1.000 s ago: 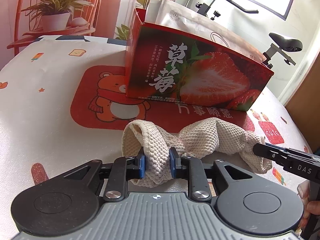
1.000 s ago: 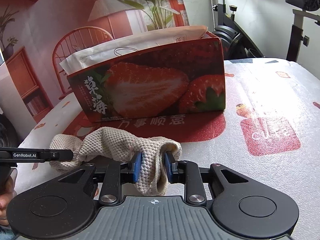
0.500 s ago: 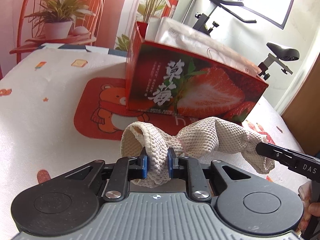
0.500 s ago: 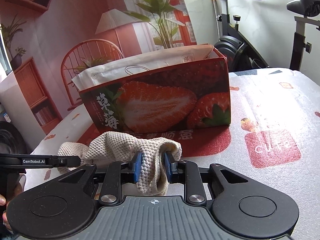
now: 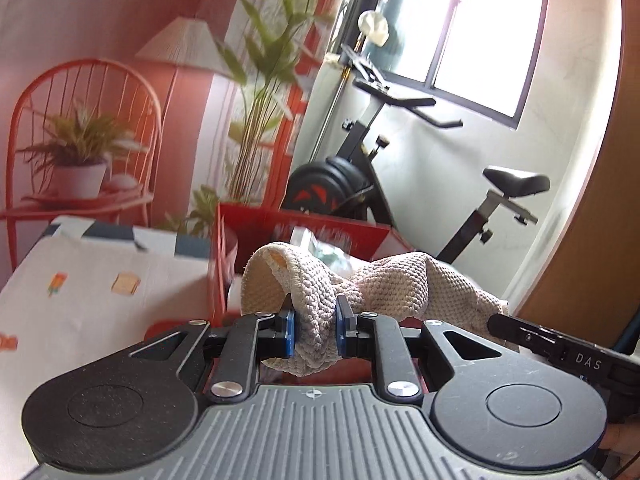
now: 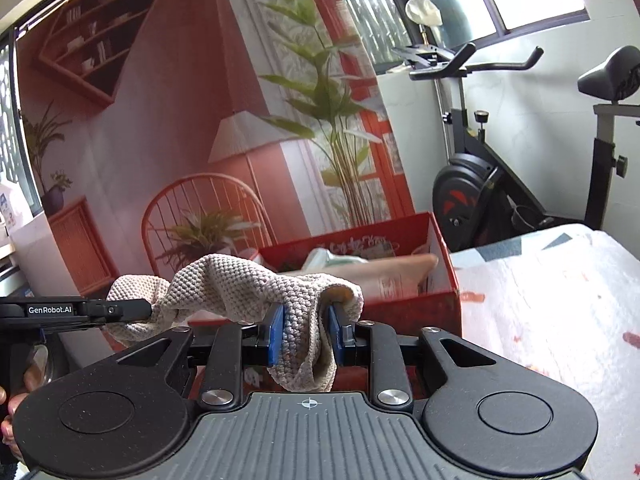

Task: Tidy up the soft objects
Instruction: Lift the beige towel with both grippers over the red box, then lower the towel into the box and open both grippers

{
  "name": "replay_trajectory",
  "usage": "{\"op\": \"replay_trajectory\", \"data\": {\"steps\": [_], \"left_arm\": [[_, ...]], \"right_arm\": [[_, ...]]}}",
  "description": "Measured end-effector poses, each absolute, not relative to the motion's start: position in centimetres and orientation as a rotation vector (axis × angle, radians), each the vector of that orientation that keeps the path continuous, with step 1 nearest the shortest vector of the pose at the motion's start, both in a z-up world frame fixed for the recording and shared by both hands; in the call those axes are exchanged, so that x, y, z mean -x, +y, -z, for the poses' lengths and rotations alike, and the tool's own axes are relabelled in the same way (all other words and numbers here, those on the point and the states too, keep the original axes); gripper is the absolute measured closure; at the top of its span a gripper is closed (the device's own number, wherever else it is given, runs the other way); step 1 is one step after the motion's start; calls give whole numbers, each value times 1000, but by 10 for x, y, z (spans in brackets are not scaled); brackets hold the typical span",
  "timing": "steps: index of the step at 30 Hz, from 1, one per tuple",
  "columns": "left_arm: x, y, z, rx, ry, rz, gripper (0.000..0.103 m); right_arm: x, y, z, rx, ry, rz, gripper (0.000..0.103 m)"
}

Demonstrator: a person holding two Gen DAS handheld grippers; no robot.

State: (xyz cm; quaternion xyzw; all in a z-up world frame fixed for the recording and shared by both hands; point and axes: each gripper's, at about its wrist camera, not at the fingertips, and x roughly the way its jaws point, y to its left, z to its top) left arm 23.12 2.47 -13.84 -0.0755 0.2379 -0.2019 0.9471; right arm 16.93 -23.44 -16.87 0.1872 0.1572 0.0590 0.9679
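I have the knitted cloth [image 5: 360, 292] pinched at both ends, left gripper [image 5: 314, 330] and right gripper [image 6: 306, 334] each clamped on a bunch. It hangs clear of the table, the red box [image 6: 400, 276] at twelve o'clock. Dropping it in remains.

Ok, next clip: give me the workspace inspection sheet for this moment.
Surface: table under a white printed cover.
Job's things: beige knitted cloth held up between both grippers; red strawberry box behind it, open, holding paper bags.
Clutter: nothing seen.
Grippers: left gripper and right gripper each shut on one end of the cloth.
Cables: nothing seen.
Surroundings: exercise bike, window, printed room backdrop.
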Motion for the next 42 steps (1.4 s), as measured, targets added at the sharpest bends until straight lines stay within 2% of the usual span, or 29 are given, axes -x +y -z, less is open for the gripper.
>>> {"op": "replay_trajectory", "data": {"steps": [9,23,25,27,31,33,35,36,38,40,42], "left_arm": [[-301,-2,118,158,493,402,83],[-378,-16,166,123,701,377,81],[-380,-17,169,95,710,385,76],[-384,-20,171,45,715,391,61],[-382,-20,166,-2,693,401,46],[-378,-21,161,-15,676,401,32],[-374,-22,155,-24,654,397,20],[-371,-22,151,-27,642,395,13],[-364,-21,143,-34,618,384,7],[-357,-21,135,-43,604,368,4],[-348,-20,128,-51,595,355,0]], "right_arm": [[-248,-265,138,-323,280,-89,81],[-342,-293,191,-316,447,-41,80],[-344,-294,194,-305,460,-44,76],[-346,-293,196,-285,476,-51,69],[-343,-283,194,-201,479,-36,66],[-341,-280,190,-188,476,-32,63],[-337,-276,185,-178,465,-17,55],[-334,-274,182,-169,458,-8,47],[-329,-270,176,-154,443,6,37],[-322,-267,166,-147,429,17,19],[-314,-263,156,-147,414,20,8]]}}
